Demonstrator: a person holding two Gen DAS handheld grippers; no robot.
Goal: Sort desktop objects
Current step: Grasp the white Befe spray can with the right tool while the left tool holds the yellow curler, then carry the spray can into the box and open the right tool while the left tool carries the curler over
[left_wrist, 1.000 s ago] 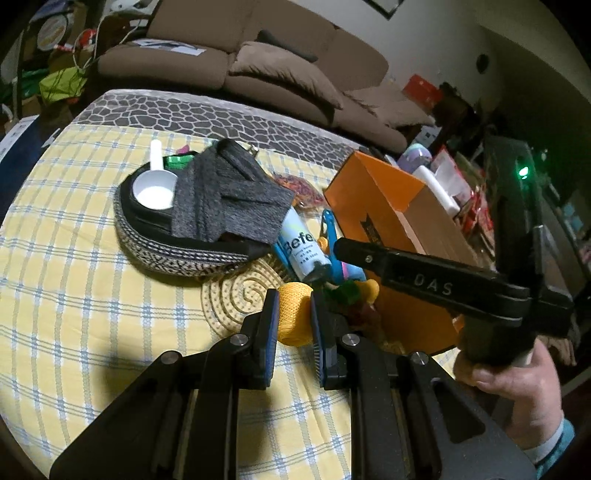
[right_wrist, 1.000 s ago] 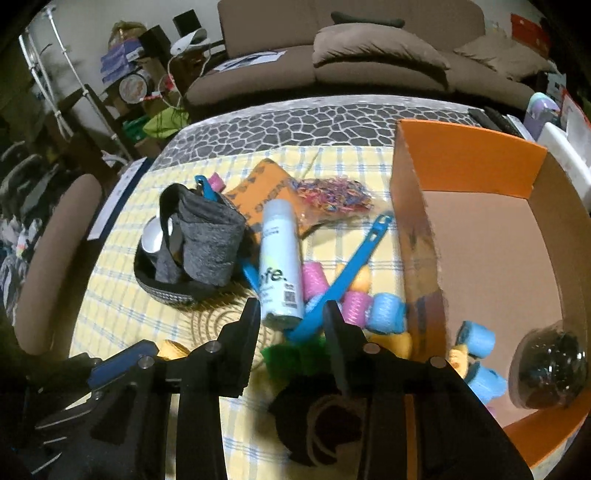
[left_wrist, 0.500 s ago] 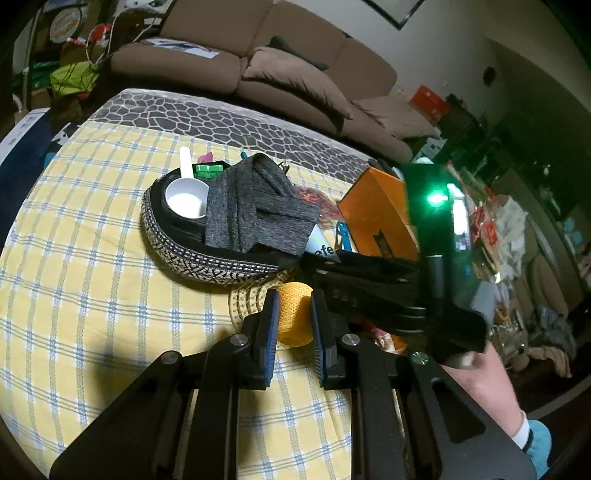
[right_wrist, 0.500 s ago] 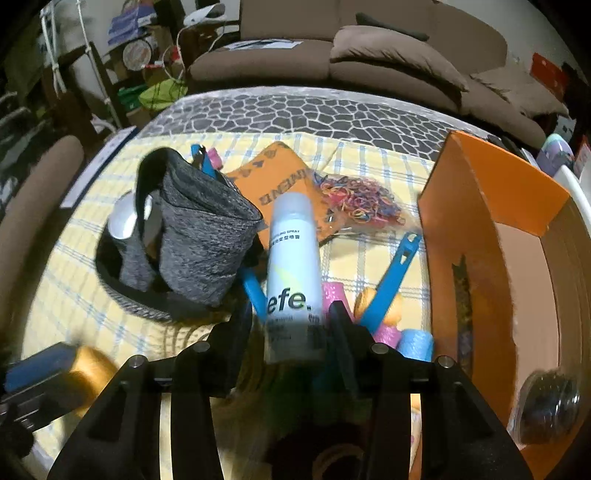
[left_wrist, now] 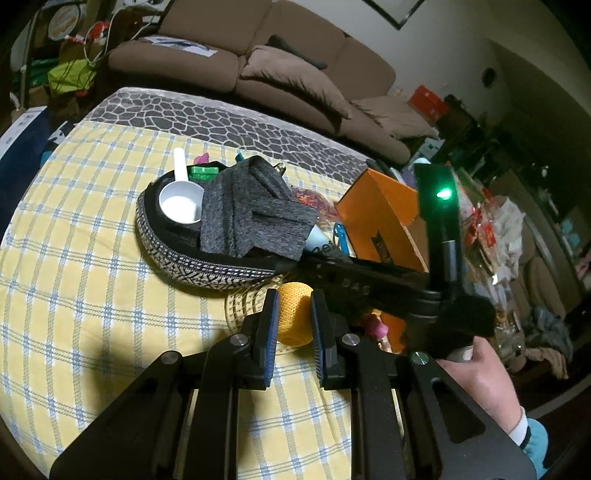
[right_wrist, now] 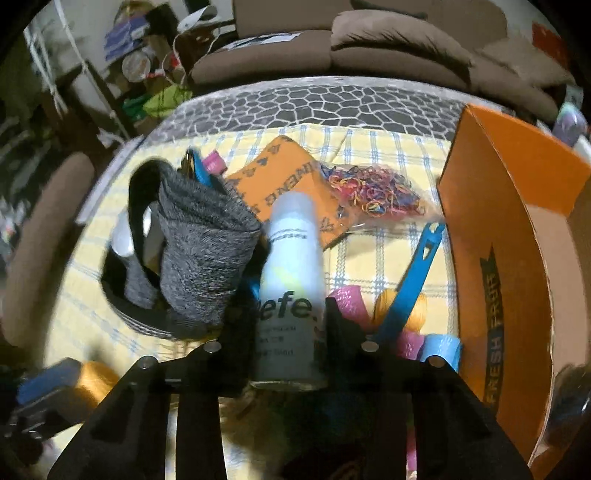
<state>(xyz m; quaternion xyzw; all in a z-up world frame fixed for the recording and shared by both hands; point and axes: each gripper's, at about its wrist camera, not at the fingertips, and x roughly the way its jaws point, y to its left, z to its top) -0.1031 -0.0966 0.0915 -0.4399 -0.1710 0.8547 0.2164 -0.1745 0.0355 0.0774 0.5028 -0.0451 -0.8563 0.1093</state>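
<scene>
my left tongs [left_wrist: 293, 325] are clamped on the orange roller [left_wrist: 294, 314] above the checked surface [left_wrist: 74, 295]; my right tongs [right_wrist: 288, 332] are closing around the white bottle [right_wrist: 291, 291].

Beyond your table stands a long brown upholstered sofa [left_wrist: 258, 62] with a loose brown cushion [left_wrist: 295, 88] on its seat and white papers [left_wrist: 181, 46] at its left end. Behind it you have a pale plain wall [left_wrist: 454, 40] carrying a dark-framed picture [left_wrist: 397, 11]. The room is dim, and cluttered shelves [right_wrist: 133, 55] fill your left corner.
</scene>
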